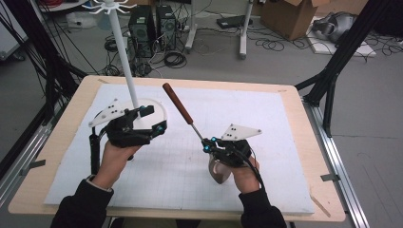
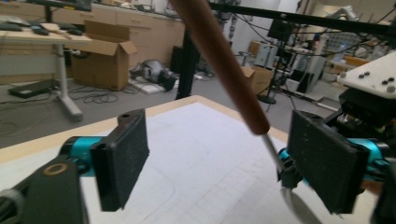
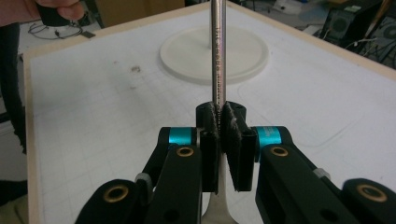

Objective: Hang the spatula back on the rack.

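Clamping the thin metal shank of a ladle [image 1: 190, 121], the right gripper [image 1: 207, 145] has its jaws pressed tight together on the steel, as the right gripper view shows with the shank [image 3: 218, 56] rising straight up between the two black pads. In the high view the ladle slants up and to the left from that grip, its brown wooden handle [image 1: 178, 103] raised above the white mat [image 1: 266, 123] and its metal bowl [image 1: 218, 172] hanging below the gripper, just in front of the person's right hand [image 1: 244, 175]. The left gripper [image 1: 153, 118] sits to the left, close above the round white base [image 1: 159, 108] of a tall white stand [image 1: 124, 57]; its jaws stand wide apart and hold nothing. In the left gripper view the wooden handle [image 2: 224, 65] crosses the picture between the two pads, farther off and clear of both, with the right gripper [image 2: 287, 172] beyond the right-hand pad. The person's left hand [image 1: 116, 156] grips the left tool from below. The mat lies on a wooden table [image 1: 66, 123].
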`<state>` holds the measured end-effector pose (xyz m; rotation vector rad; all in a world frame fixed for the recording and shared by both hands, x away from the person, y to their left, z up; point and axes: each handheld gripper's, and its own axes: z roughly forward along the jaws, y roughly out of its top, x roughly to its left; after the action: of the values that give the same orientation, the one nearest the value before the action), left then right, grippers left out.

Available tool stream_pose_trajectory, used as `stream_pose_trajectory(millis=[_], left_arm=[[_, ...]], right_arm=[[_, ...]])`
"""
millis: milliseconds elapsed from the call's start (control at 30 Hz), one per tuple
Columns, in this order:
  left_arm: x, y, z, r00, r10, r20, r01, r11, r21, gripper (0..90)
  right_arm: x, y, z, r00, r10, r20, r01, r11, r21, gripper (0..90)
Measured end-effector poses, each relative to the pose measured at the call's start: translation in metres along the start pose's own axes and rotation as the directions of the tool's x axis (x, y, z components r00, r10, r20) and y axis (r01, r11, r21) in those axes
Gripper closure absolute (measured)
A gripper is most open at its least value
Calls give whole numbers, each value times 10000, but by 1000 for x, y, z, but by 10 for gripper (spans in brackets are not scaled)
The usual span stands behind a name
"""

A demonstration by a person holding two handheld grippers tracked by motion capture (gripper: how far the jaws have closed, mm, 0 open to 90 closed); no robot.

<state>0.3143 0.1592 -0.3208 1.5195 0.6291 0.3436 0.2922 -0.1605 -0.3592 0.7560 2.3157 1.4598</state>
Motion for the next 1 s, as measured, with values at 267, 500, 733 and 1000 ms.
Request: stream_pose_trajectory(millis=[267,500,733,1000], left_arm=[[-1,10,29,9986,-497,204,490,9981,367,270],[-2,11,39,9977,-560,388,546,9978,373,450],[2,15,41,9923,-1028,685,1010,9945,286,646],[4,22,38,9639,-1744,2014,1762,9843,92,704]], right_arm=[[12,4,10,9978,-353,560,359,9993,-92,847],[20,3,17,9926,-602,1053,619,9980,-128,847],[22,2,18,9894,-657,1292,689,9974,-200,846],[23,5,15,9939,-588,929,627,9972,-397,844]])
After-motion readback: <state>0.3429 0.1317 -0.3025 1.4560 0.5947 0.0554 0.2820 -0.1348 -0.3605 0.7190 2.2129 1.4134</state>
